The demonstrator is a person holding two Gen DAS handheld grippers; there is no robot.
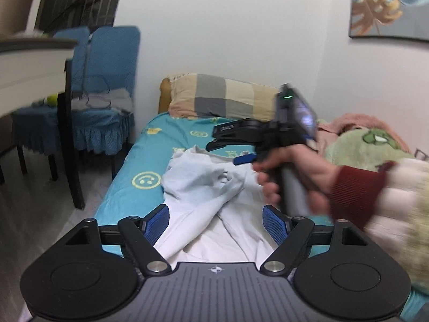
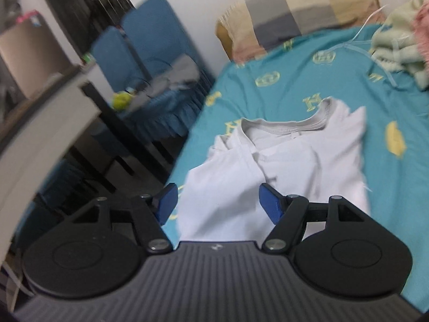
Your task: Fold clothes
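Note:
A white T-shirt lies crumpled on the teal bed sheet, its grey collar at the far end. My left gripper is open above the shirt's near part, holding nothing. The right gripper is seen from the side in the left wrist view, held in a hand over the shirt's far right. In the right wrist view the shirt lies partly folded with its collar away from me, and my right gripper is open above its near edge, holding nothing.
A checked pillow lies at the head of the bed. Green and pink blankets are piled on the right. Blue-covered chairs and a table stand left of the bed. The bed's left edge drops to the floor.

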